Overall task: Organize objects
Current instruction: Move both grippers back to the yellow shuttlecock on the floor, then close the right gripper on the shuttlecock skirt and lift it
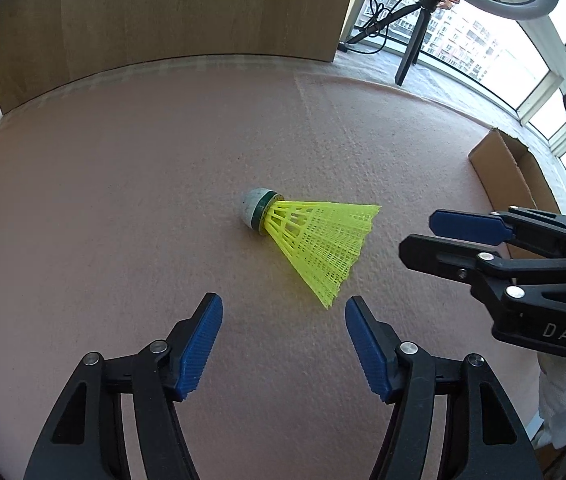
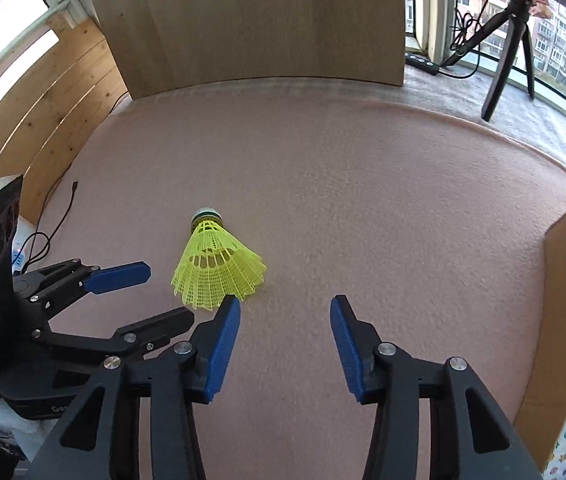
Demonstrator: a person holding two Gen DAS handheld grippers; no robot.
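The yellow shuttlecock [image 1: 303, 236] lies on its side on the pink felt mat [image 1: 123, 200], roughly in the middle of it. From my left wrist camera its grey-white cork with the dark green band points up and to the left, and the plastic skirt fans down and to the right. Nothing touches it.

My left gripper [image 1: 283, 304] hangs just short of the skirt's edge, jaws spread, nothing between the blue pads [image 1: 199, 348]; the skirt's lowest tip sits close to the right-hand pad but apart from it. My right gripper [image 2: 285, 308] also stands with its jaws apart and empty. In the right wrist view the shuttlecock [image 2: 219, 268] shows just ahead and left of that gripper, with the skirt's rim near the left blue pad [image 2: 223, 348]; I cannot tell whether they touch there, since the pad overlaps the rim. Each camera catches the other gripper coming in from the side, both flanking the shuttlecock.

Further out, an open cardboard box [image 2: 563, 300] stands at the right edge of the mat. A light wooden board [image 1: 171, 16] stands upright along the far edge. Beyond it on the right I see a black tripod [image 2: 507, 52] in front of windows, and a black cable [image 2: 51, 228] trails onto the mat's left side.
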